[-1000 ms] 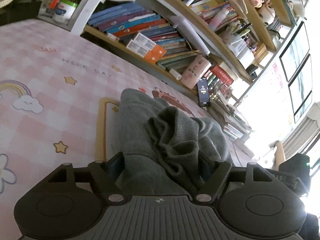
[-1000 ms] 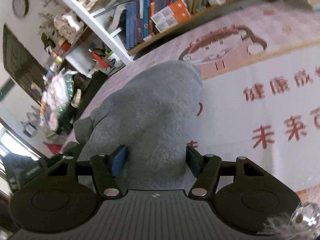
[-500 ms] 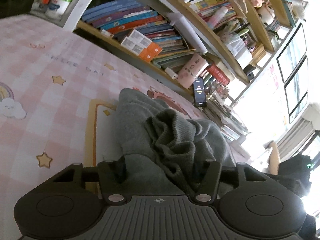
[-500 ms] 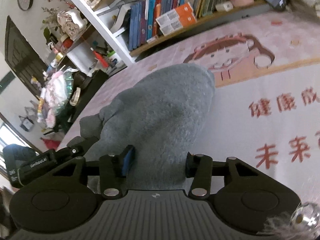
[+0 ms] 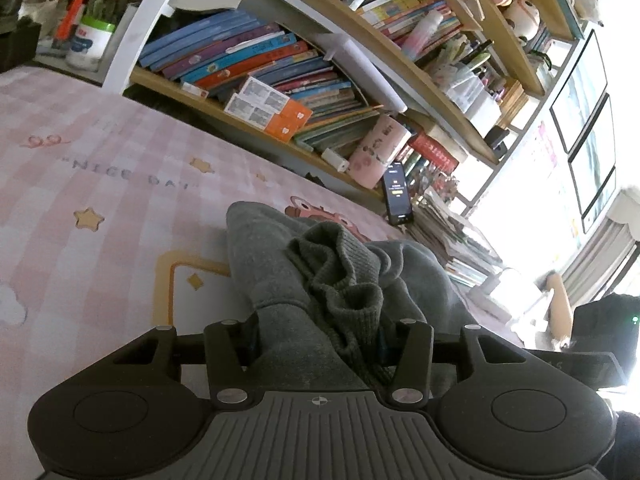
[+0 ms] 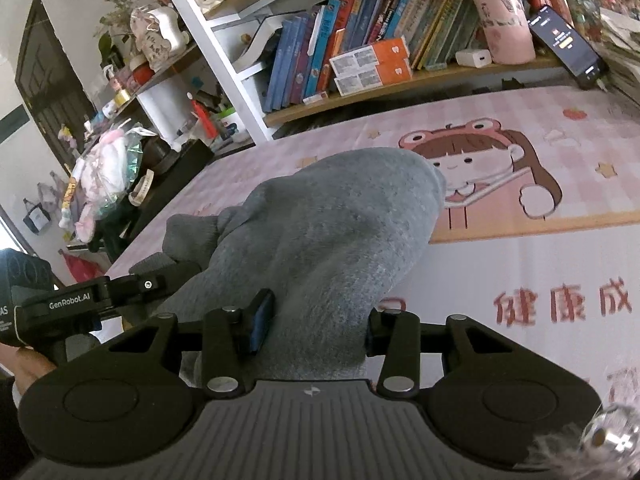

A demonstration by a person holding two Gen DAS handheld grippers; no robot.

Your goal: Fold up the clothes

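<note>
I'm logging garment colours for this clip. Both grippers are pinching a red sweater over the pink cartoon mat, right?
Not quite: the sweater is grey, not red, as the right wrist view shows. Otherwise yes: the left gripper and the right gripper both pinch it over the pink cartoon mat.
</note>
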